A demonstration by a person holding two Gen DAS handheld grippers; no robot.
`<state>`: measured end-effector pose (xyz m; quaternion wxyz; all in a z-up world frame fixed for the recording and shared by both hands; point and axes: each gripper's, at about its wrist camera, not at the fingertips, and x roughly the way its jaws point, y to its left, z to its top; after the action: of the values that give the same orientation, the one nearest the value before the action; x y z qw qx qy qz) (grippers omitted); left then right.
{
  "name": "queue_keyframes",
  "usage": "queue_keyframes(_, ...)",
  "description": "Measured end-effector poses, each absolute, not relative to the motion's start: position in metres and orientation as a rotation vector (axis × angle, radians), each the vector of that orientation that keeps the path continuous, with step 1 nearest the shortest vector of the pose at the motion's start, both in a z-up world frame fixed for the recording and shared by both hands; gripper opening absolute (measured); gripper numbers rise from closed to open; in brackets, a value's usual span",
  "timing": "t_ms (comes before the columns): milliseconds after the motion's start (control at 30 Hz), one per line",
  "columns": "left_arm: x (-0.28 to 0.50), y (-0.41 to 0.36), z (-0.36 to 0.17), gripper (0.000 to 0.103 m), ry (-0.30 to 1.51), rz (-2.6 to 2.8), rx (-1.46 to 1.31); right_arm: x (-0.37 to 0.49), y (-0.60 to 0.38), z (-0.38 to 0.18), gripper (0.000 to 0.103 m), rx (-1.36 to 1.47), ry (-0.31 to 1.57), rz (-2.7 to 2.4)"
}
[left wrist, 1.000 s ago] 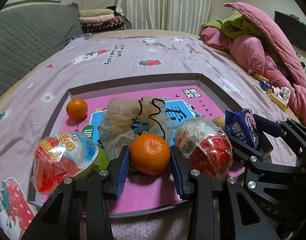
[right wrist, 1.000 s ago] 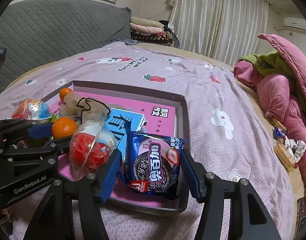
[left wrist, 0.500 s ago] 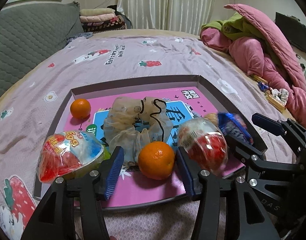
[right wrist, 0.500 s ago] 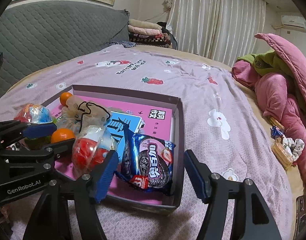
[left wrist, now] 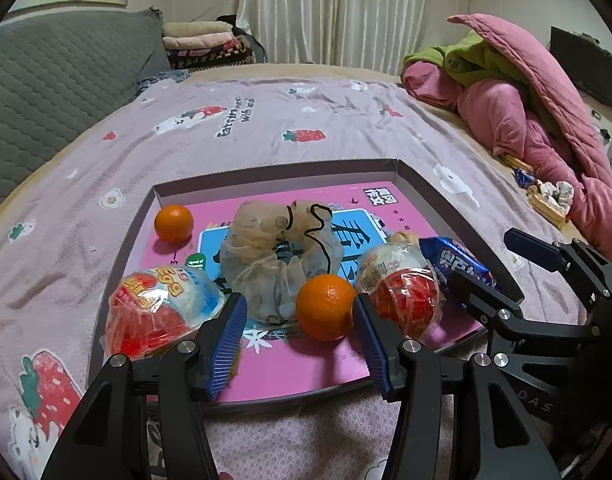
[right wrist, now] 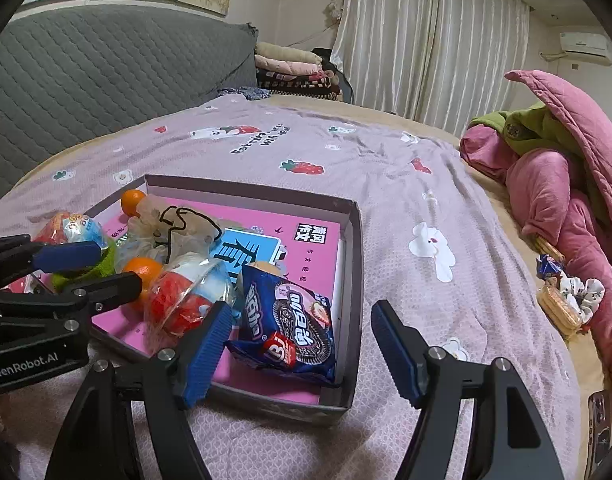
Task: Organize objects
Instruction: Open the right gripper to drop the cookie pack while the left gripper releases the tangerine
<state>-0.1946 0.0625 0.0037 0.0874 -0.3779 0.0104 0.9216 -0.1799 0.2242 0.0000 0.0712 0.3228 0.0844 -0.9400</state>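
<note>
A shallow grey box (left wrist: 274,168) with a pink book as its floor lies on the lilac bedspread. In it are two oranges (left wrist: 325,312) (left wrist: 174,223), a mesh pouch (left wrist: 274,248), two wrapped red toy eggs (left wrist: 162,312) (left wrist: 401,292) and a blue cookie packet (right wrist: 294,316). My left gripper (left wrist: 300,320) is open at the box's near edge, with the near orange resting free just beyond its blue pads. My right gripper (right wrist: 302,316) has its jaws opening over the box's right corner. The cookie packet lies flat ahead of them, untouched.
A heap of pink and green quilts (left wrist: 525,100) fills the right side of the bed. Loose snacks and a scrunchie (right wrist: 561,300) lie beside it. A grey padded headboard (right wrist: 86,72) and folded blankets (right wrist: 294,68) stand at the back.
Both grippers opened and drew back a little. The left one let go of the orange and the right one let go of the cookie packet, which now lies in the box.
</note>
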Motion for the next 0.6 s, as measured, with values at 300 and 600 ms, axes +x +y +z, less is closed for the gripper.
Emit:
queue_keyframes(300, -0.187, 0.061, 0.016, 0.057, 0.039, 2.757, -1.099, -0.176, 0.224, 0.005, 0.073, 0.931, 0.255, -2.837)
queue_keyframes(600, -0.175, 0.055, 0.032, 0.065, 0.035, 2.787, -1.05, -0.166, 0.223, 0.018, 0.079, 0.838, 0.221, -2.84)
